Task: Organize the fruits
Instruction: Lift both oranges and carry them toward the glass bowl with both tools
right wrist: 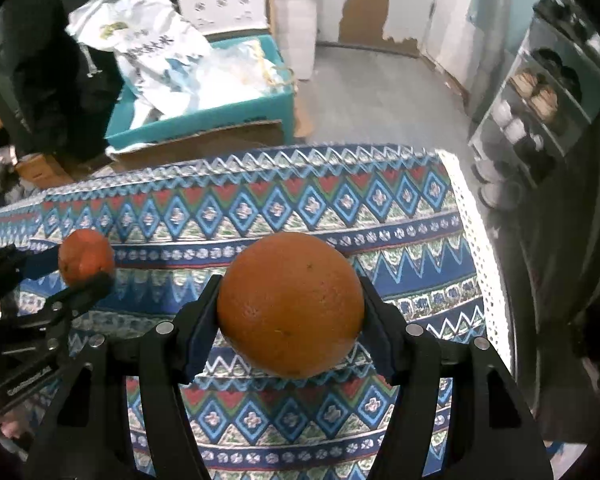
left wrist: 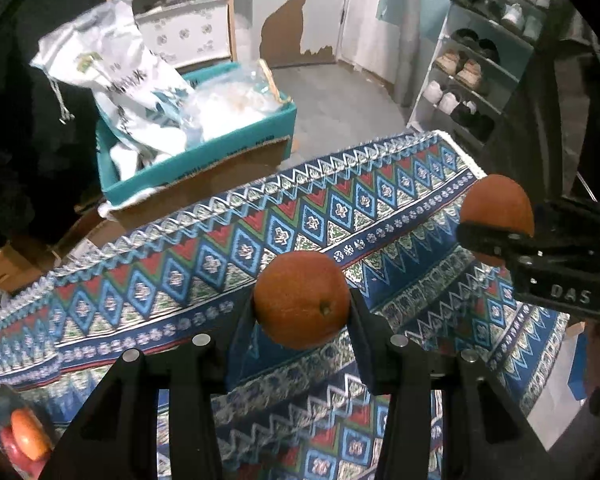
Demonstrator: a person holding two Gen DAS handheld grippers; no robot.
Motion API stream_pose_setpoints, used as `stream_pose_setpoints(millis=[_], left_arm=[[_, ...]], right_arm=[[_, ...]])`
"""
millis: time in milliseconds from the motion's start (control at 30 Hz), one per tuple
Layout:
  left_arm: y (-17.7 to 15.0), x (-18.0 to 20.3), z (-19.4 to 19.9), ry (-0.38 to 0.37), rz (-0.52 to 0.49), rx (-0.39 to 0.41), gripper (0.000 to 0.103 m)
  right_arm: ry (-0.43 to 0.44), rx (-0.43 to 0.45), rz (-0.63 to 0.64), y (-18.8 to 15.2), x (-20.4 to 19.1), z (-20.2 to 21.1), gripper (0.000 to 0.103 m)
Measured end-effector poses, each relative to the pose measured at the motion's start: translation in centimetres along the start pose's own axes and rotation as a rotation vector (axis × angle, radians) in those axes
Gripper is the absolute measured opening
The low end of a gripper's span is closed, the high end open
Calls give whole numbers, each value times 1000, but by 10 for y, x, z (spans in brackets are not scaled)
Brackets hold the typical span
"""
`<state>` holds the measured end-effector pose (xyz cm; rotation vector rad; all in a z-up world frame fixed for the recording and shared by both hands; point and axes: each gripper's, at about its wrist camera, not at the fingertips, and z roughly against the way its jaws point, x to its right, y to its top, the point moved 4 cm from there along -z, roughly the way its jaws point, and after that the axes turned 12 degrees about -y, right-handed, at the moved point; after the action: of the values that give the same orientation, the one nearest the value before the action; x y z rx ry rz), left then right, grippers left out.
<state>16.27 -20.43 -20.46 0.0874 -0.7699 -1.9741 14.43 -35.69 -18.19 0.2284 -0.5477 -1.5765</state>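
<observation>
**Two oranges in the air, nothing sorted yet**

The left gripper [left wrist: 302,312] is pinching a small orange [left wrist: 302,300] above the patterned tablecloth [left wrist: 180,264]. The right gripper [right wrist: 290,312] is clamping a larger orange [right wrist: 290,304] beside it. Both fruits are being carried, neither placed. More fruit [left wrist: 28,436] is waiting at the cloth's near left corner, so most of the sorting looks undone.

Right gripper [right wrist: 290,312] clamps a large orange [right wrist: 290,304] above the patterned desk [right wrist: 340,208]. Left gripper [right wrist: 85,270] grips a smaller orange [right wrist: 85,258] near the desk's left edge.
</observation>
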Motion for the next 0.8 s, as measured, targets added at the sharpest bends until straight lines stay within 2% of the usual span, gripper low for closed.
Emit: stream_pose_setpoints(millis=[267,467,800], left_arm=[[-4,-1,61,23,-9,62,46],[-10,-10,108,46,-21,106,46],[-29,-21,176,77,-22,154,46]], right_arm=[[26,68,40,9,-22,44,65],[78,130,68,16,-41,82,65],[116,230,138,23,-75,142,65]])
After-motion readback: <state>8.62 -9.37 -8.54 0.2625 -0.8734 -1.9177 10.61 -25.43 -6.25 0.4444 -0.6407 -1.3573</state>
